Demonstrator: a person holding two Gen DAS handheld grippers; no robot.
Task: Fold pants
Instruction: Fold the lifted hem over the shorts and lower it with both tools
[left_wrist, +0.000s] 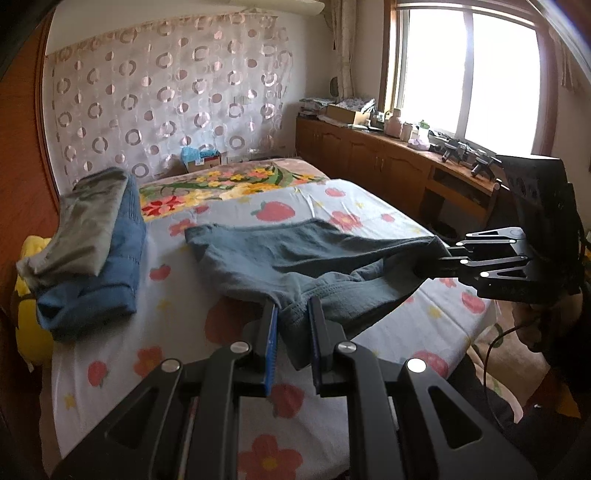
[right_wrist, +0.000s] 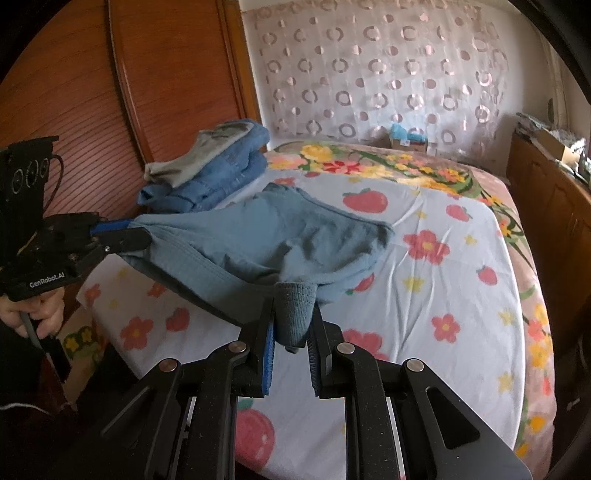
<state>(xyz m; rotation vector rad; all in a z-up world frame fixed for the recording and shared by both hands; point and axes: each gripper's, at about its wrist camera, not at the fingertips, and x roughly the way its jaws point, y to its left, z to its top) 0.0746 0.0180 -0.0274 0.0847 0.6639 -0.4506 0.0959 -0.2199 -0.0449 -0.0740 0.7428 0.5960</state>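
Above the bed (right_wrist: 424, 295), my left hand-held gripper (left_wrist: 293, 306) and right hand-held gripper (right_wrist: 293, 317) each pinched the rumpled grey-blue pants (right_wrist: 258, 236), seemingly at the waistband; folded clothes (right_wrist: 214, 173) lay just beyond.

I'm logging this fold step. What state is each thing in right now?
left gripper: shut on the pants' edge.
right gripper: shut on another edge.
blue-grey pants: near edge lifted, far end on the bed.
folded clothes stack: piled beside the pants.
bedsheet: spread flat.
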